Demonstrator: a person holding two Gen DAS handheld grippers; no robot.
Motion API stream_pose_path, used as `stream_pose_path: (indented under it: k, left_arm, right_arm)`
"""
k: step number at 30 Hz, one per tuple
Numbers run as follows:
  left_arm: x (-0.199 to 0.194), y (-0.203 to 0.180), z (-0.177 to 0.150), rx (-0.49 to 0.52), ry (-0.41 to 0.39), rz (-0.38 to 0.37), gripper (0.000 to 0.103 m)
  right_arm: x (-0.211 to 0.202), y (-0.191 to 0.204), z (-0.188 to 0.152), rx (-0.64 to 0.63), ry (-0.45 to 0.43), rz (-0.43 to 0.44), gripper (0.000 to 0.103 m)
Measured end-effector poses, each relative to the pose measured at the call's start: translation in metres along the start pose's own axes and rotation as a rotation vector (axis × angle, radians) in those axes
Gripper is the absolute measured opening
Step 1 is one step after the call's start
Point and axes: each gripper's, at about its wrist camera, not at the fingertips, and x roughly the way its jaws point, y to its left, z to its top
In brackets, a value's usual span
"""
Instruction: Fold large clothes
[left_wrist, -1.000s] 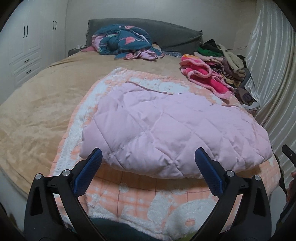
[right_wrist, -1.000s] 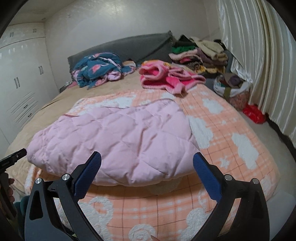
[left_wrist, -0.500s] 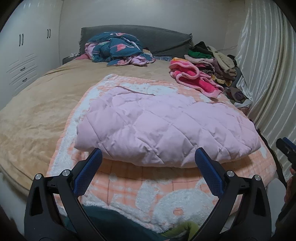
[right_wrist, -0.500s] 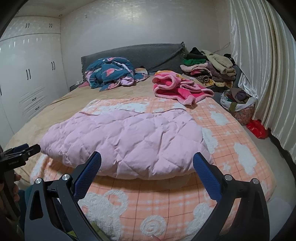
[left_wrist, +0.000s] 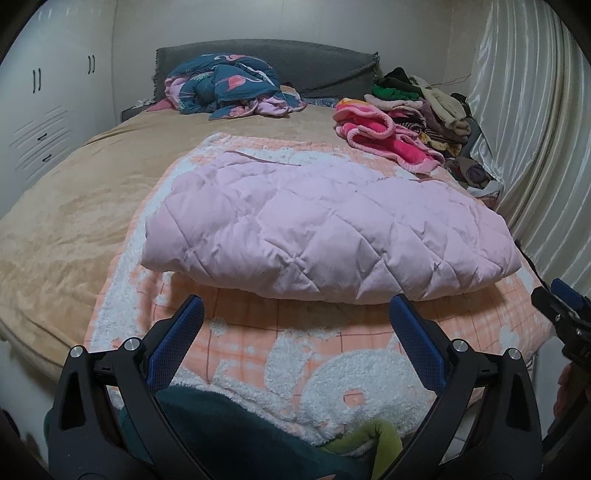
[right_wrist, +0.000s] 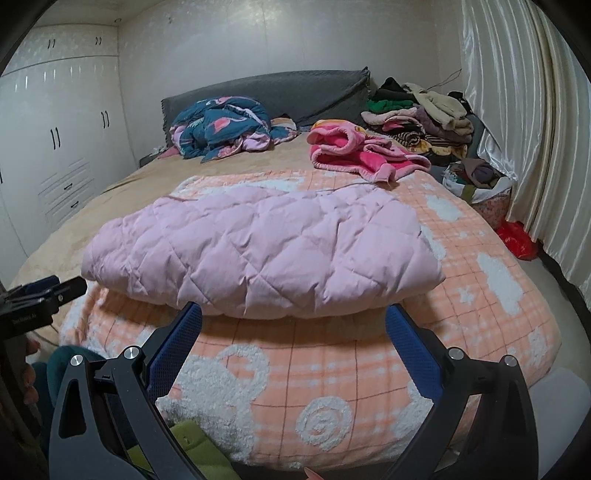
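Bed (left_wrist: 55, 236) bears folded pink quilted coat (left_wrist: 325, 229), beyond wide-spread left gripper (left_wrist: 295, 332).

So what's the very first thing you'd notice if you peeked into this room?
The big puffy pink quilted coat, lying folded in the middle of the orange-and-white fleece blanket at the near end of the bed. Behind it a bright pink fuzzy garment sprawls toward the right, and a crumpled teal flamingo-print bundle sits against the grey headboard. Both open grippers, left gripper and right gripper, hover just short of the coat.
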Motion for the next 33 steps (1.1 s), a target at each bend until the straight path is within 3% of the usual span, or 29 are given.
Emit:
stream_pose_path:
  k: [33]
  left_arm:
    - [-0.004, -0.003, 0.000, 0.005, -0.018, 0.000, 0.094]
  right_arm:
    - [0.003, 0.013, -0.001, -0.032, 0.011, 0.019, 0.099]
